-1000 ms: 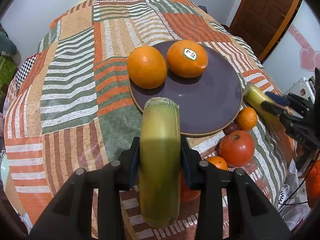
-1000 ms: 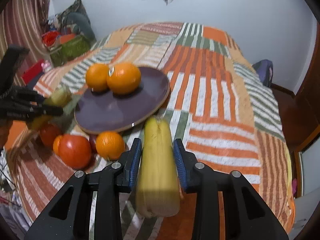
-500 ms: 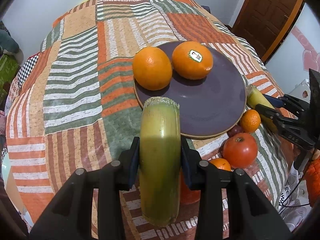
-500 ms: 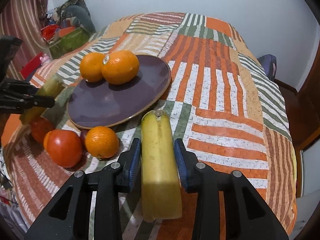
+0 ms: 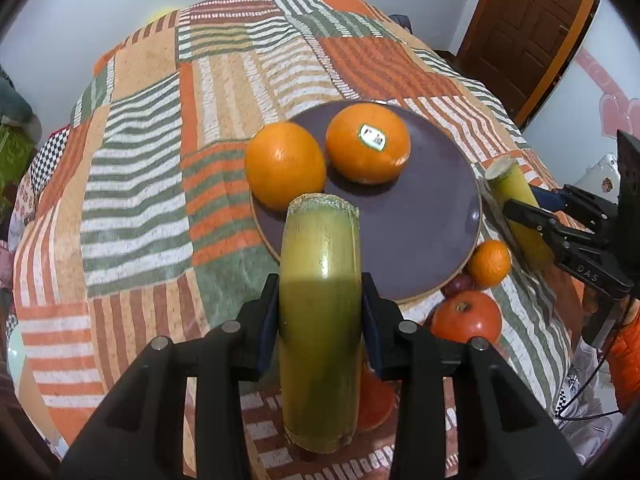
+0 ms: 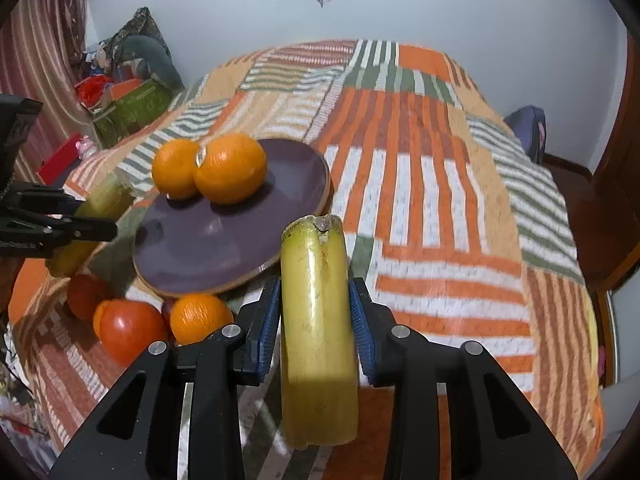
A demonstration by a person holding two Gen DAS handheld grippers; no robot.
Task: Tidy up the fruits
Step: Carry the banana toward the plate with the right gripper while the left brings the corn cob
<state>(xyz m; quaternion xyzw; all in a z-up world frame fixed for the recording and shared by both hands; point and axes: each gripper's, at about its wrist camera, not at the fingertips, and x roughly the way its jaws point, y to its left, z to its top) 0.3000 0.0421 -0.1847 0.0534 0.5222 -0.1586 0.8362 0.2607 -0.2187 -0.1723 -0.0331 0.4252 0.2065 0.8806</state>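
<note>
My left gripper (image 5: 320,316) is shut on a yellow-green cane piece (image 5: 320,280), held above the near rim of a dark purple plate (image 5: 420,232). Two oranges (image 5: 285,165) (image 5: 368,142) sit on the plate. My right gripper (image 6: 314,324) is shut on a second yellow cane piece (image 6: 316,320), held just right of the plate (image 6: 224,240). The right gripper also shows in the left wrist view (image 5: 560,236), and the left gripper in the right wrist view (image 6: 60,228). A small orange (image 5: 489,262), a red tomato (image 5: 466,317) and other fruit lie off the plate.
The fruits lie on a bed with a striped patchwork cover (image 5: 160,160). A wooden door (image 5: 532,24) stands at the right. Boxes and clutter (image 6: 128,100) sit beside the bed at the left. The bed's far half (image 6: 420,160) holds nothing.
Both grippers have moved a little closer to the plate with their cane pieces held fast. The plate and oranges have not moved.
</note>
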